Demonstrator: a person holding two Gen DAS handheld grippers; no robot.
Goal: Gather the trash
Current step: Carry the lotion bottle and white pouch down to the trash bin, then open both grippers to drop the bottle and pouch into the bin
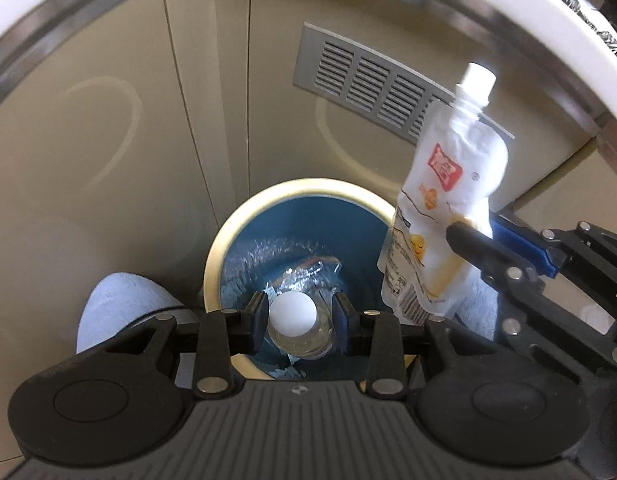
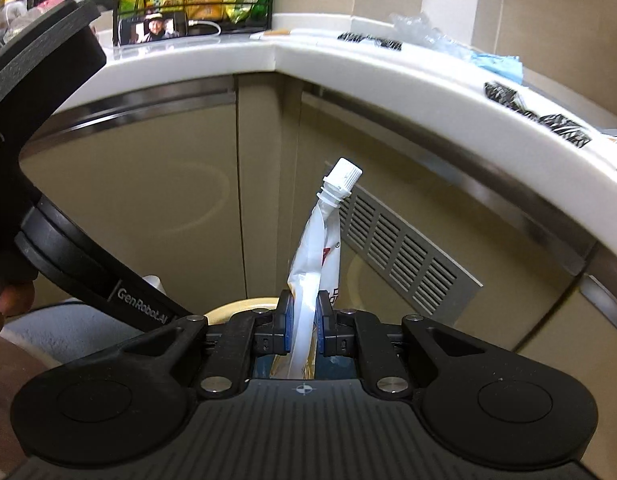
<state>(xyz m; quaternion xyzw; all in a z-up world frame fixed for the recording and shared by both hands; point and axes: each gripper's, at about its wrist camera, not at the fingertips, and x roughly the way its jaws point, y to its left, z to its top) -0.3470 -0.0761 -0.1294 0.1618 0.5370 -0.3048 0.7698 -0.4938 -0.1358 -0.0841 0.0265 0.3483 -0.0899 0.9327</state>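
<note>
Clear plastic bottle [image 1: 298, 326], white cap up, pinched in my left tongs [image 1: 299, 314] over the blue-lined bin [image 1: 224, 240]. Right wrist view: my right tongs [image 2: 302, 322] squeeze a white spouted pouch [image 2: 314, 256], spout up, before beige cabinet doors [image 2: 148, 200].
</note>
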